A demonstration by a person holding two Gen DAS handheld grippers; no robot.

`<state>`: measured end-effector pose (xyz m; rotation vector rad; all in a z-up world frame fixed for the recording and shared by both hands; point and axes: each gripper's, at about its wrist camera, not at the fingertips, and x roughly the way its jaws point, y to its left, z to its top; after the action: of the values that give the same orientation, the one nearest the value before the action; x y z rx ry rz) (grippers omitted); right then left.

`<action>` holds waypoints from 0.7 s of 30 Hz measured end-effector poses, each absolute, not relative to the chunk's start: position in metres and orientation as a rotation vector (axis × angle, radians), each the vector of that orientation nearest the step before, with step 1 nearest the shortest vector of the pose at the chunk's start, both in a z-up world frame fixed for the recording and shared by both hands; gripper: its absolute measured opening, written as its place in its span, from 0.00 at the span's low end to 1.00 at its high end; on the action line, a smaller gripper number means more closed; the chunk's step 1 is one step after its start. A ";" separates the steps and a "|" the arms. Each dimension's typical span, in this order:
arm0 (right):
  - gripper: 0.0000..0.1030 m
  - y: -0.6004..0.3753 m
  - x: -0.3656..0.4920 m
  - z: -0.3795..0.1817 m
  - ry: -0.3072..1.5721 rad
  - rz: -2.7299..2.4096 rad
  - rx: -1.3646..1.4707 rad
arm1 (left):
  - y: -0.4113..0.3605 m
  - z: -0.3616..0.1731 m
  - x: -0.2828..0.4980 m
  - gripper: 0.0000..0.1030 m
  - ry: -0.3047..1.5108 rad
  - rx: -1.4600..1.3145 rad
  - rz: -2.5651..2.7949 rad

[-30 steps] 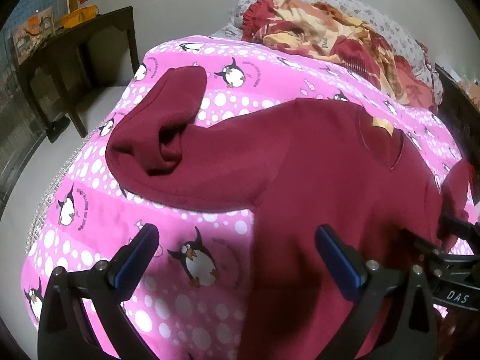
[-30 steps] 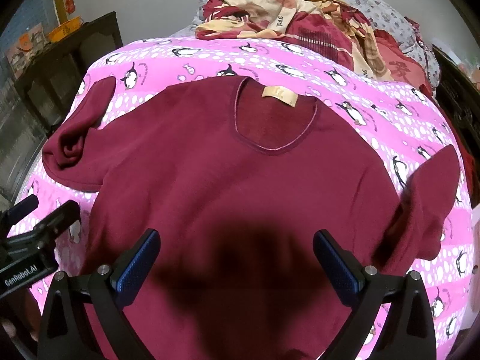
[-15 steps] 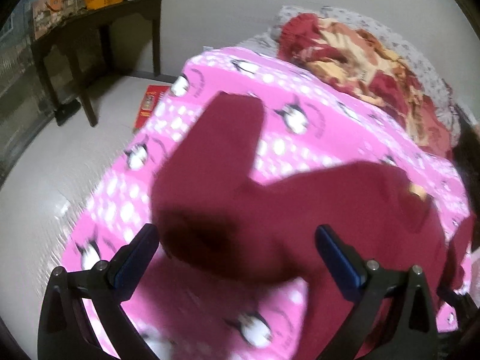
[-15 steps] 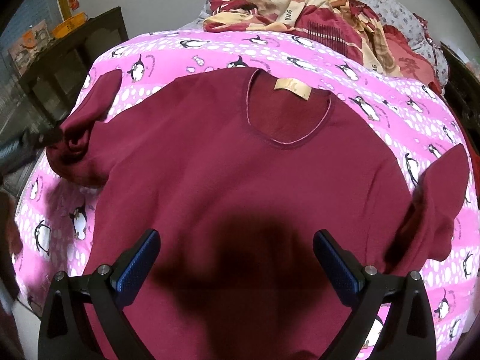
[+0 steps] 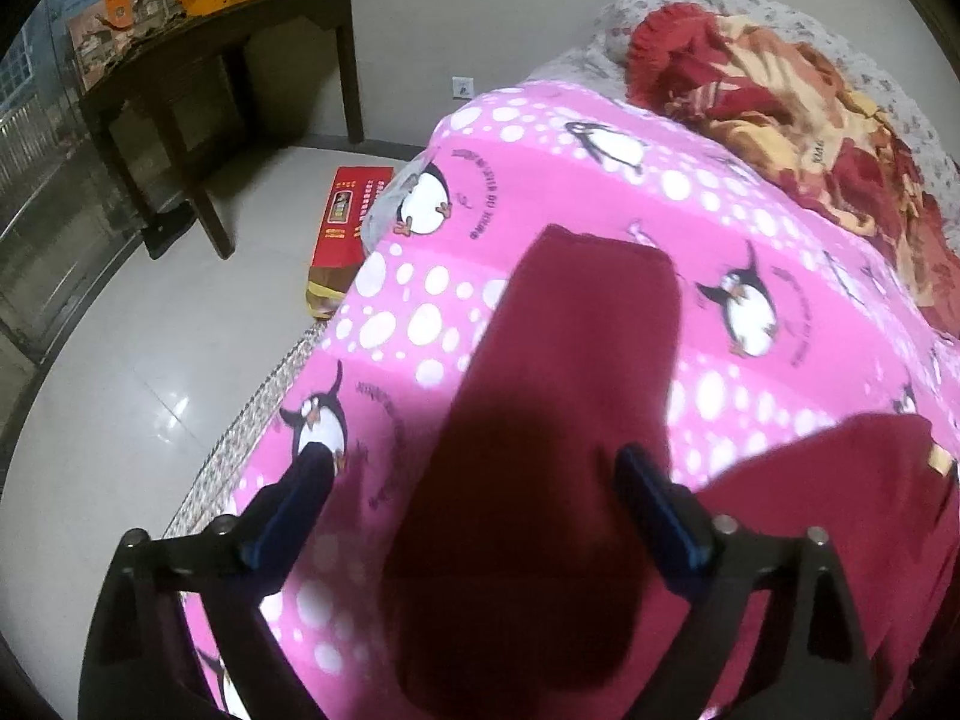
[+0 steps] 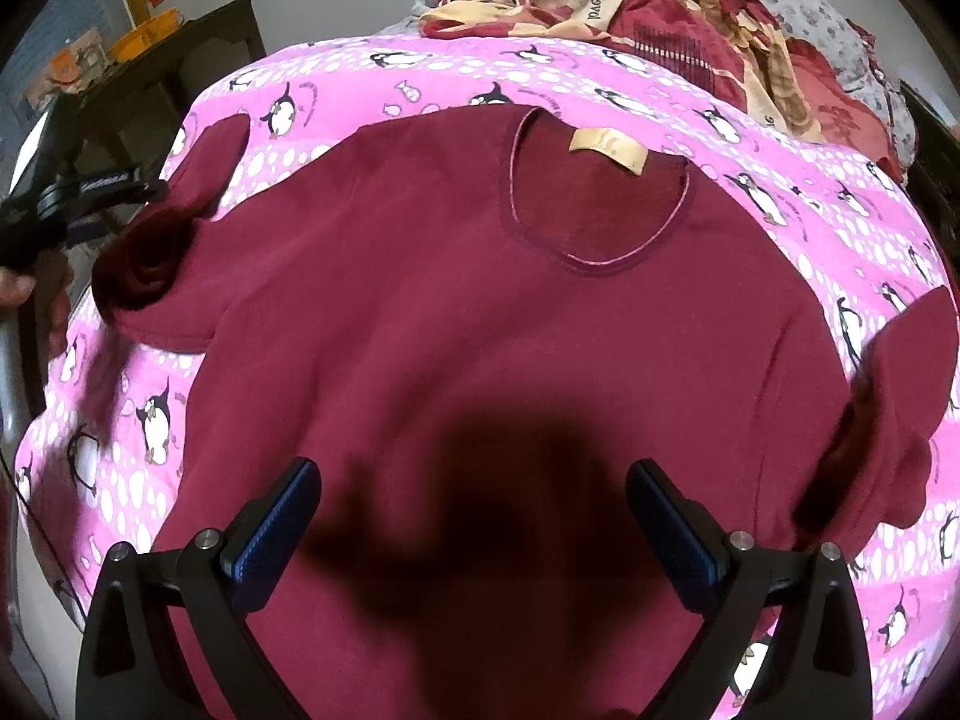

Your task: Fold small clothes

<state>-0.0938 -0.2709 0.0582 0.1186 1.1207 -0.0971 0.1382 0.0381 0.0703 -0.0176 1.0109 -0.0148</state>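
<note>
Item — maroon sweater (image 6: 456,324), laid flat, neck label up, on a pink penguin-print blanket (image 6: 600,78) covering the bed. Left sleeve (image 5: 558,372) stretched along the bed edge, lying between the spread fingers of the left gripper (image 5: 474,498); its jaws had just been closing a little, pads not pressing the cloth. Right gripper (image 6: 474,516) hung over the lower body of the sweater, fingers released — nothing grasped. Crumpled red-and-cream quilt (image 6: 630,0) beyond the collar; dark wooden table (image 5: 198,60) beside the bed.
</note>
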 end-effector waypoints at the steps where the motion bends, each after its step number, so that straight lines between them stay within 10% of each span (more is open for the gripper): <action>1: 1.00 -0.271 -0.093 0.057 1.123 -0.096 0.121 | 0.039 0.069 0.142 0.89 1.015 -0.026 -0.016; 7: 1.00 -0.273 -0.091 0.047 1.152 -0.080 0.147 | 0.038 0.058 0.168 0.74 1.060 -0.042 -0.030; 14: 1.00 -0.271 -0.090 0.043 1.161 -0.072 0.139 | 0.033 0.052 0.179 0.10 1.098 -0.062 -0.066; 21: 1.00 -0.282 -0.094 0.048 1.144 -0.092 0.182 | 0.019 0.097 0.139 0.07 0.999 -0.114 -0.188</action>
<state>-0.0939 -0.2822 0.0478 0.1819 1.1441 -0.0918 0.1386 0.0193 0.0972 -0.1144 0.9993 -0.1881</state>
